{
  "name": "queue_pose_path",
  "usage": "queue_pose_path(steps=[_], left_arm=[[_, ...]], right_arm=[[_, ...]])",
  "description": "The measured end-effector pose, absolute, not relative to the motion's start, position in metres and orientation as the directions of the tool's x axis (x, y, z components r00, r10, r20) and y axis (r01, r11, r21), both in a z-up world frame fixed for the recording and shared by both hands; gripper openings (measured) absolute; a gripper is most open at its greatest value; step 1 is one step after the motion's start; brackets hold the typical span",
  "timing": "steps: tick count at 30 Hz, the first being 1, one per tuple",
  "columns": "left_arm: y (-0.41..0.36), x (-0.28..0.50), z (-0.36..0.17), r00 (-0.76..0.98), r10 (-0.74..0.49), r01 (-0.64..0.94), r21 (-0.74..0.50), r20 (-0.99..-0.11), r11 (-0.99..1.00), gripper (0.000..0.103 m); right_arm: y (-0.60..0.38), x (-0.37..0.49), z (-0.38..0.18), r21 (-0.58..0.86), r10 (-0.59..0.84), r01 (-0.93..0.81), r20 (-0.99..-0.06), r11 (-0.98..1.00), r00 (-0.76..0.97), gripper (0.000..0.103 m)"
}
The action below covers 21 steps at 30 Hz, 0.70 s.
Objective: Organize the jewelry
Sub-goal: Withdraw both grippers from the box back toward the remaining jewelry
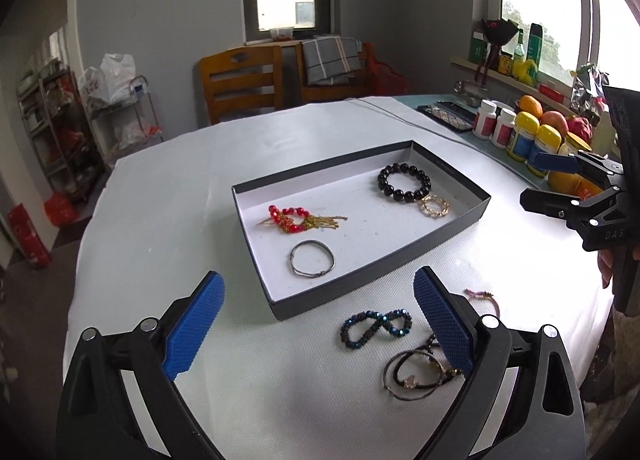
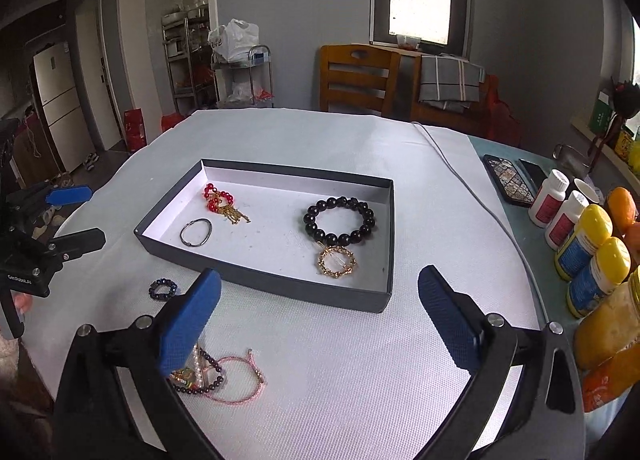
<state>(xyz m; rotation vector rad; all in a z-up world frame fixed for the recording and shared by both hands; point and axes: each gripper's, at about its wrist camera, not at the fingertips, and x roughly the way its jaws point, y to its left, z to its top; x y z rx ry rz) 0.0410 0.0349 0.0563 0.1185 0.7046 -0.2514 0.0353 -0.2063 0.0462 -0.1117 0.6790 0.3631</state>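
Both grippers, left (image 1: 316,324) and right (image 2: 318,320), spread wide, empty; box (image 1: 448,230) mid-table holds four pieces; blue bracelet (image 1: 376,327) and others lie loose by table's near edge; next: pick one up.

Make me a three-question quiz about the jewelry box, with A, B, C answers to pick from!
1. Where is the gold ring?
A. beside the black bead bracelet in the box
B. on the cloth
C. on a chair

2. How many pieces lie in the box?
A. two
B. four
C. six

3. How are the right gripper jaws?
A. shut on a bracelet
B. open and empty
C. shut on the box

Answers: 1 A, it touches the black beads. 2 B: red beads, silver bangle, black bracelet, gold ring. 3 B, nothing sits between the blue pads.
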Motion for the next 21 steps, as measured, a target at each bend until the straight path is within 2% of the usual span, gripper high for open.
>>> queue_pose_path(steps=[8,21], left_arm=[[0.03,0.023,0.042,0.717,-0.208,0.312,0.04,-0.665,0.949,0.097],[0.013,0.007,-0.015,0.585,-0.279,0.394,-0.035,-0.762,0.919,0.097]], right_arm=[[-0.2,0.014,0.031,-0.018,0.284,-0.385,-0.645,0.923,0.71,0.097],[-0.187,-0.004,-0.013,0.017,0.319,-0.436,-0.707,0.9,0.631,0.097]])
